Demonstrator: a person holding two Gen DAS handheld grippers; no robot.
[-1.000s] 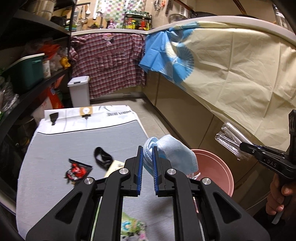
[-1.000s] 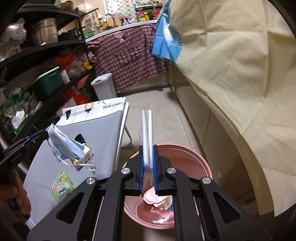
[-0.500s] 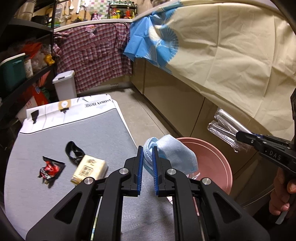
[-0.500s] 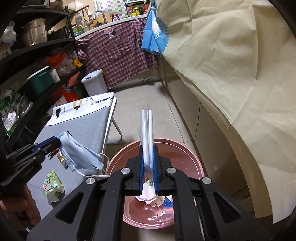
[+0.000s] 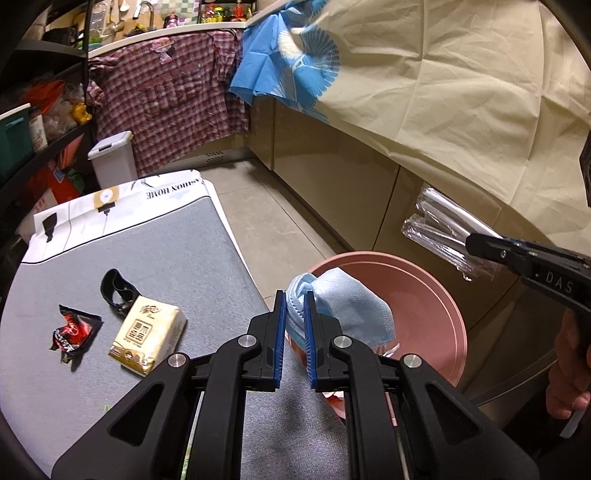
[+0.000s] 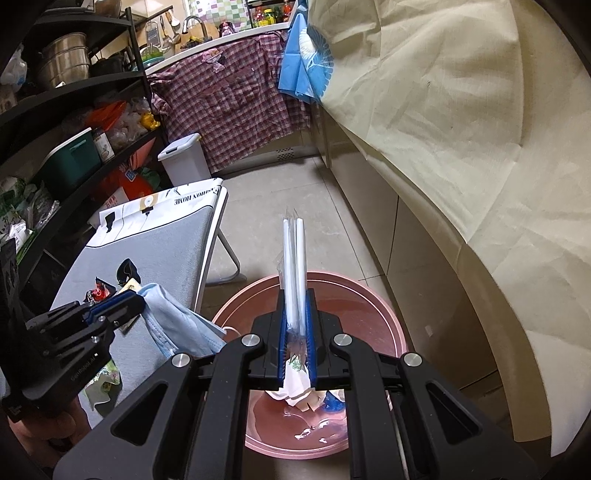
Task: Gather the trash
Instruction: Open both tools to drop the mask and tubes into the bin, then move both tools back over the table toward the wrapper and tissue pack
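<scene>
Mask (image 5: 343, 306) shifted binward, straws (image 6: 294, 273) pointing forward — lengthwise

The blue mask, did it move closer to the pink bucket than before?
Yes. In the right wrist view the blue mask, pinched in the left gripper, has come off the grey table and now hangs at the pink bucket's rim.

Plaid shirt (image 5: 173, 85) hung over counter edge at back, blue patterned cloth (image 5: 291, 62) beside it on rt. Cream sheet (image 5: 461, 88) draped over cabinets along rt side. Small white lidded bin (image 5: 112, 158) stood on floor below shirt. Dark shelving (image 6: 74, 96) on left w/ steel pots (image 6: 66, 59) on upper shelf, green box (image 6: 72, 158) lower down. Bottles (image 6: 271, 14) and faucet (image 6: 194, 24) on counter top at rear. Tiled floor (image 5: 273, 221) btw cabinets and grey board.
</scene>
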